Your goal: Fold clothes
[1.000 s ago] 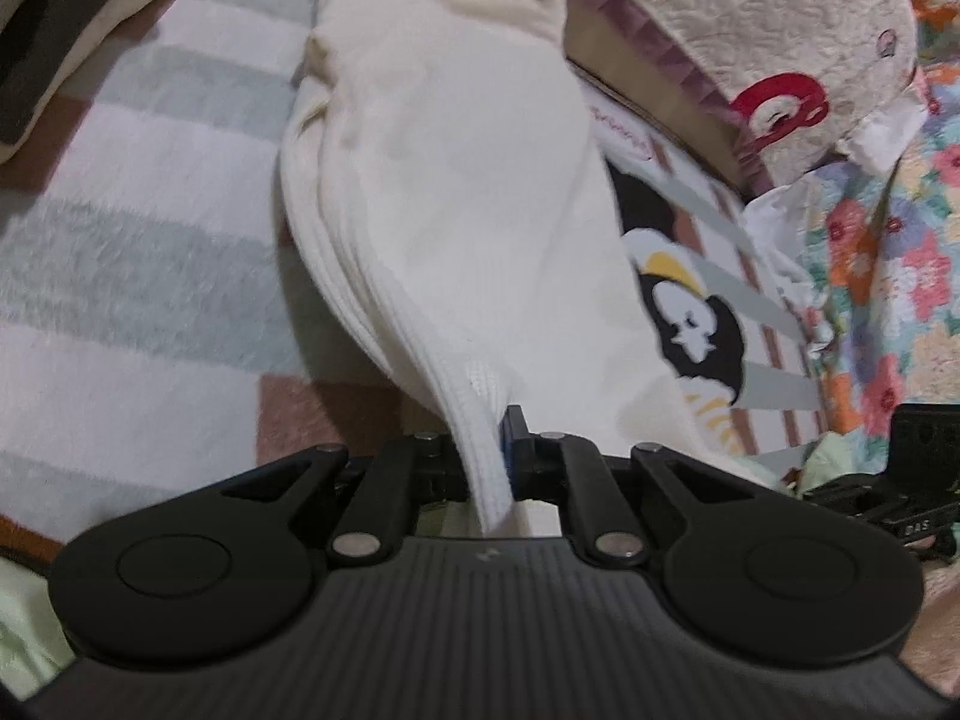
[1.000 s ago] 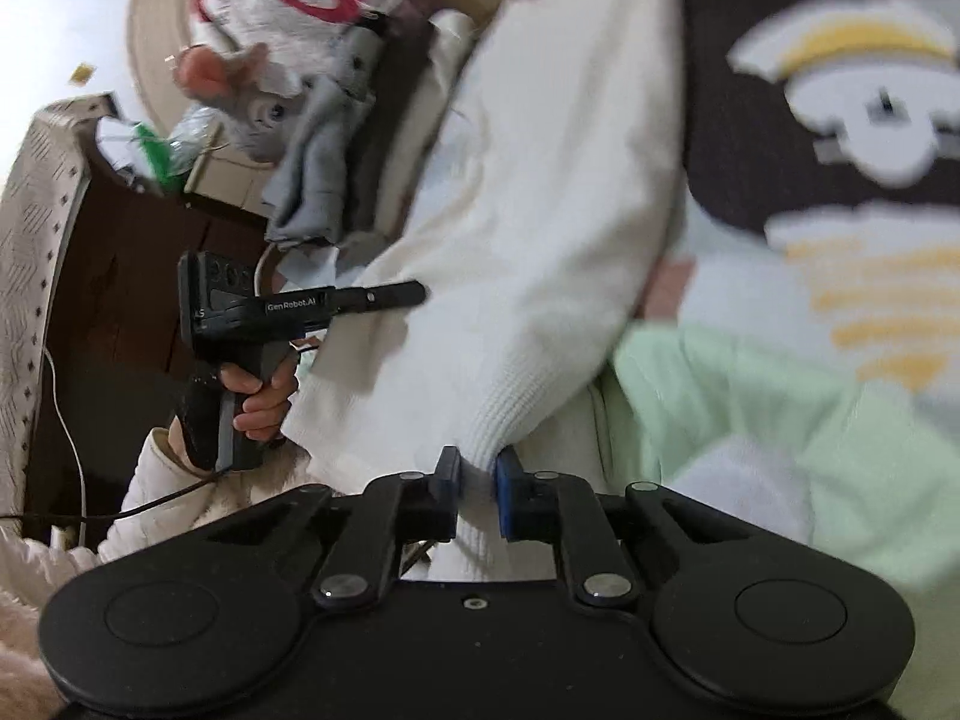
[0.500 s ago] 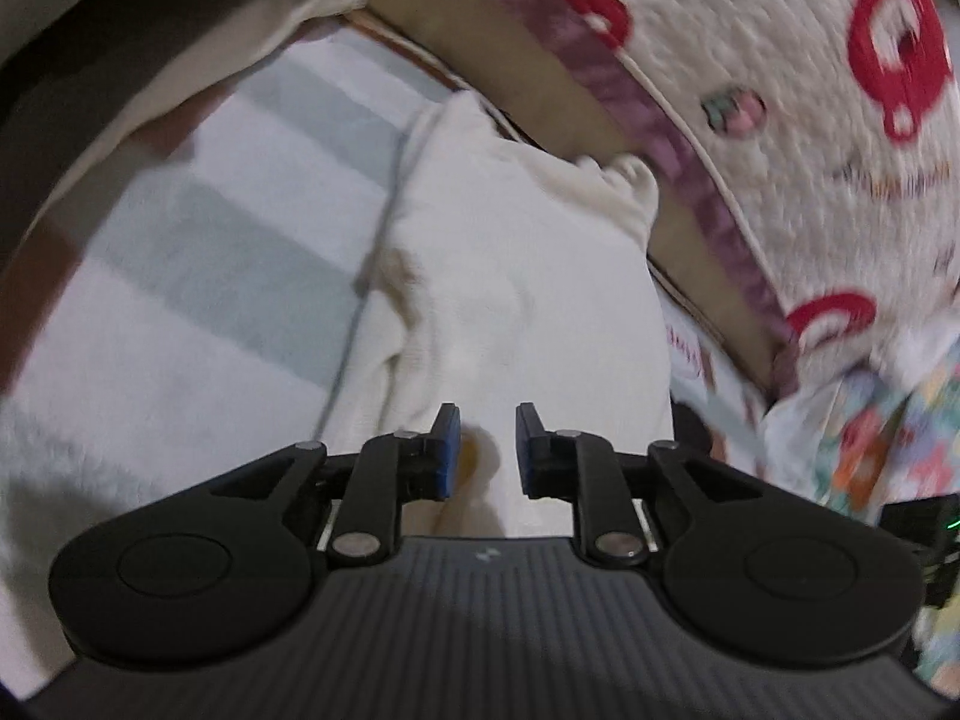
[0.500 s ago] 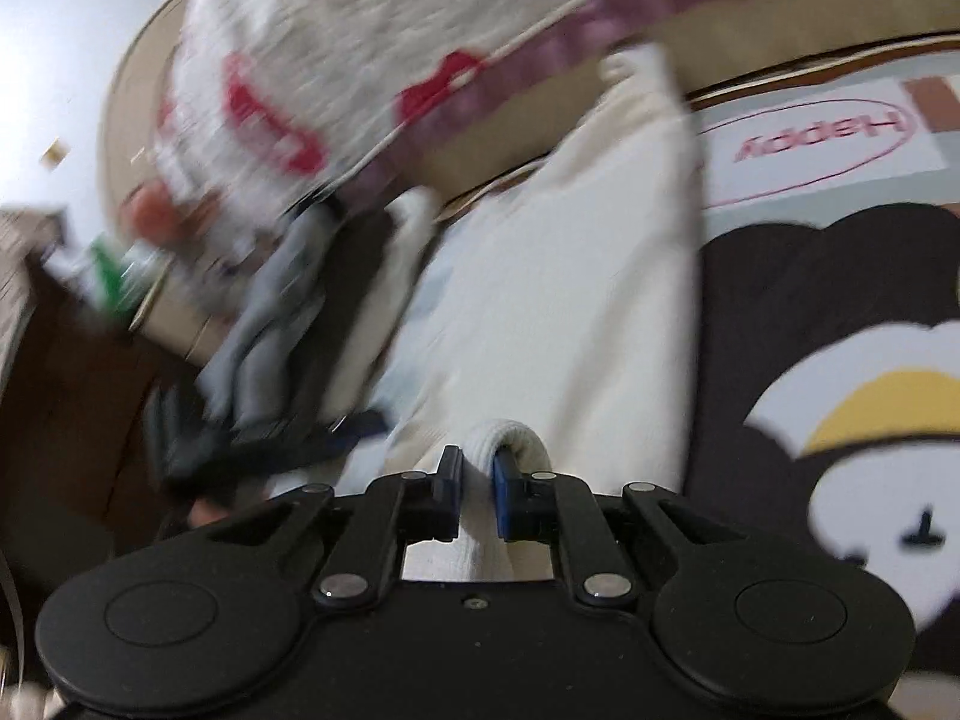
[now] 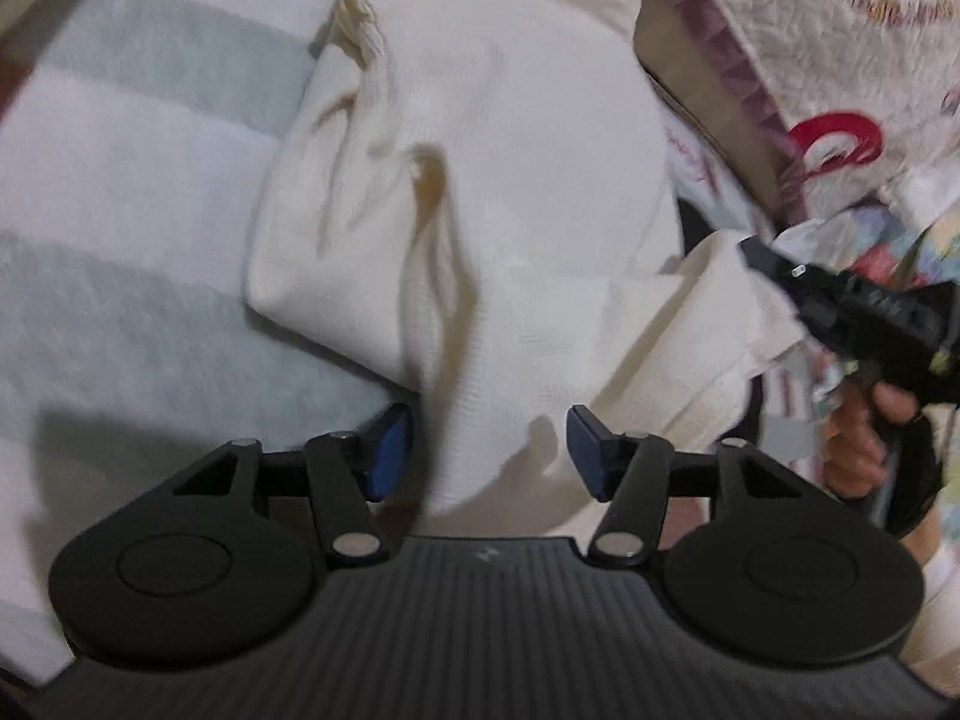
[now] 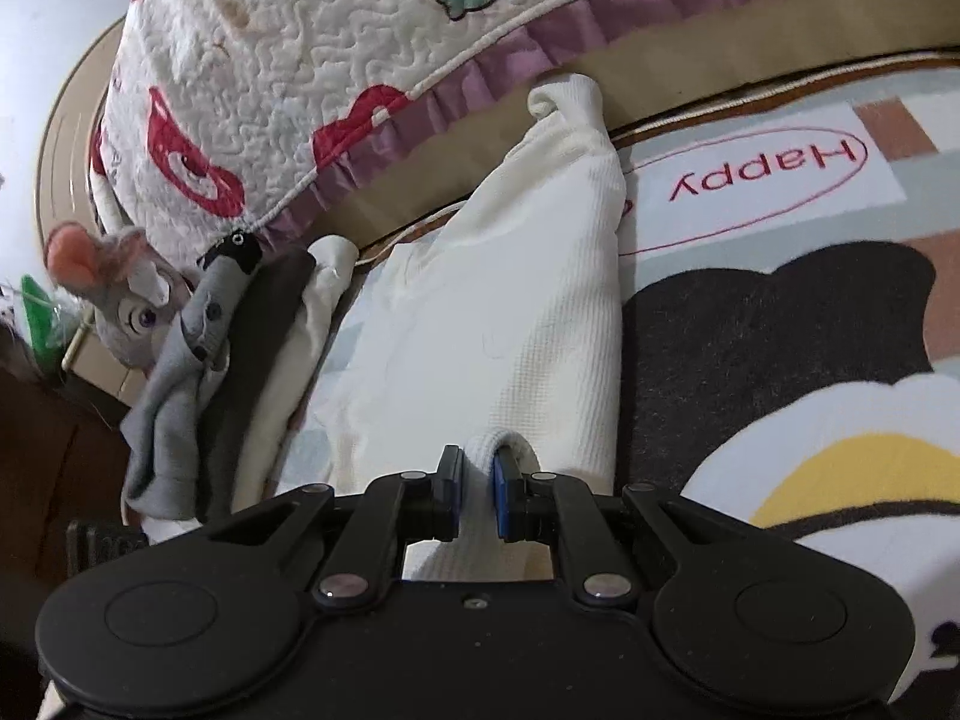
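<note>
On the striped blanket (image 5: 138, 192) we see the cream knit garment (image 5: 492, 180) lying partly folded, its far end reaching up against the purple-frilled edge of the quilted cover (image 6: 336, 60). In the right wrist view the same garment (image 6: 510, 312) runs between the pale stripes and the dark cartoon figure (image 6: 768, 348) printed beside the word "Happy".

Our left hand-held gripper (image 5: 489, 450) is released: its jaws have just been opening, and they stand wide on either side of a fold of the garment that lies between them, neither blue pad pressing on the cloth. Our right hand-held gripper (image 6: 476, 483) is clenched on a ribbed edge of the garment, which bulges up between the two pads; from the left wrist view we find it (image 5: 762, 258) at the garment's right edge.

We see no containers. A grey plush mouse (image 6: 132, 300) lies left of the garment, beside a grey cloth (image 6: 174, 420).
</note>
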